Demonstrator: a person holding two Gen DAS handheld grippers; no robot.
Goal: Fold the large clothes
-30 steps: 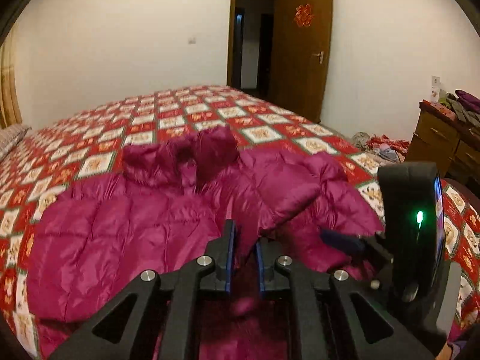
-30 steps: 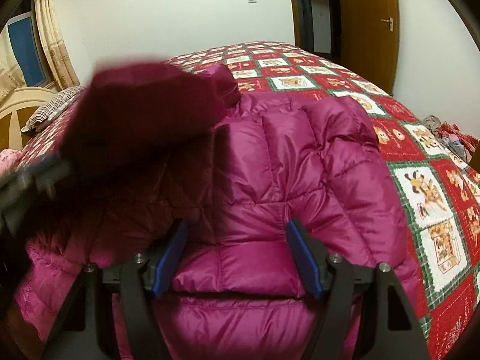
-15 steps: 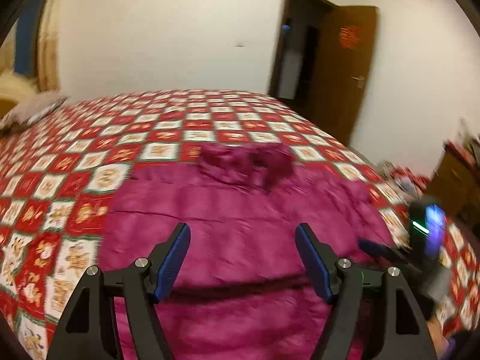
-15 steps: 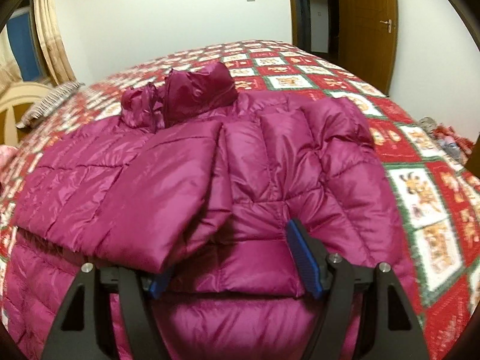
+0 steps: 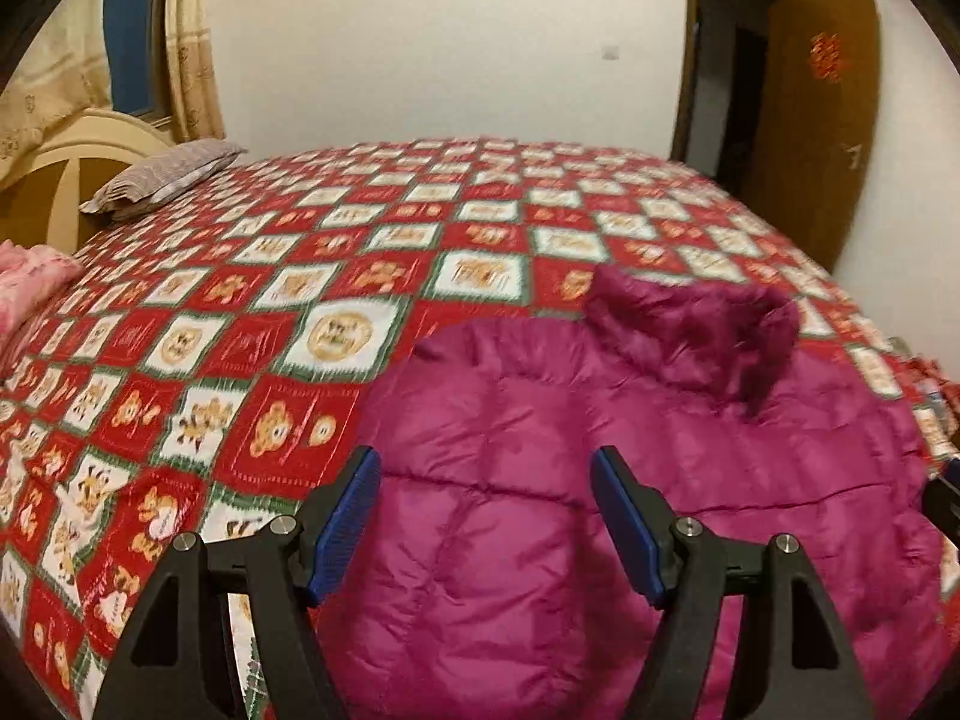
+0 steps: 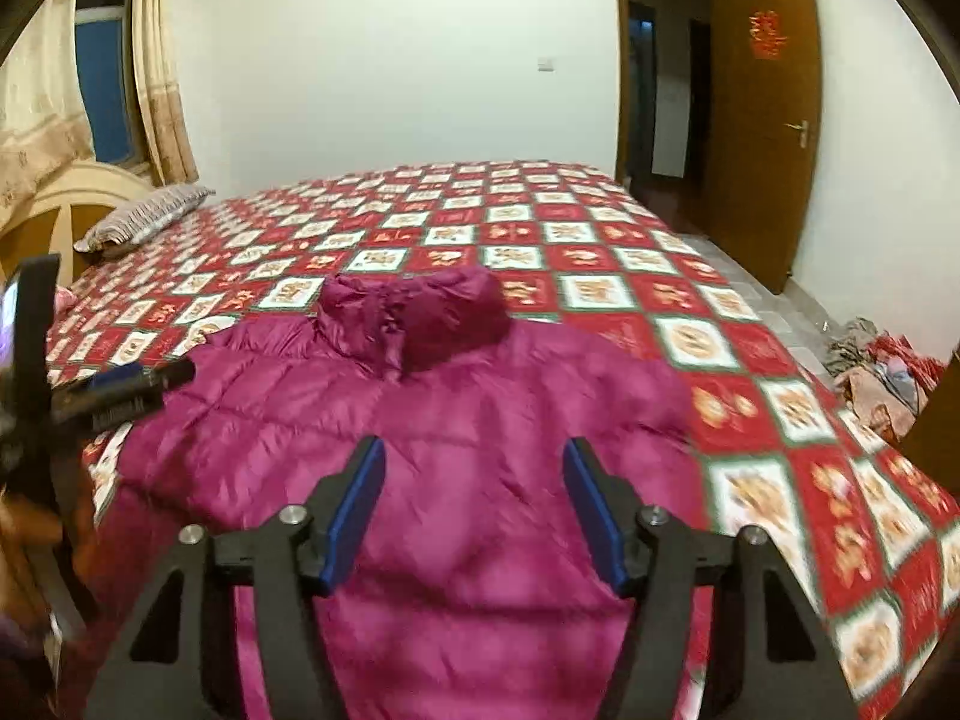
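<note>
A magenta puffer jacket [image 5: 630,480] lies on the bed, collar [image 5: 690,324] at the far end, sides folded inward. It also shows in the right wrist view [image 6: 480,420]. My left gripper [image 5: 486,516] is open and empty above the jacket's left part. My right gripper [image 6: 474,510] is open and empty above the jacket's middle. The left gripper also shows at the left edge of the right wrist view [image 6: 129,384], beside the jacket's left shoulder.
The bed has a red, white and green patterned quilt [image 5: 300,300]. A striped pillow [image 5: 162,177] and wooden headboard [image 5: 66,168] are far left. A brown door [image 6: 762,120] stands open at the right. Clothes lie on the floor [image 6: 876,360].
The left gripper let go of the jacket fabric, opened and swung left. The sleeve now lies folded over the jacket. The right gripper pulled back, staying open.
</note>
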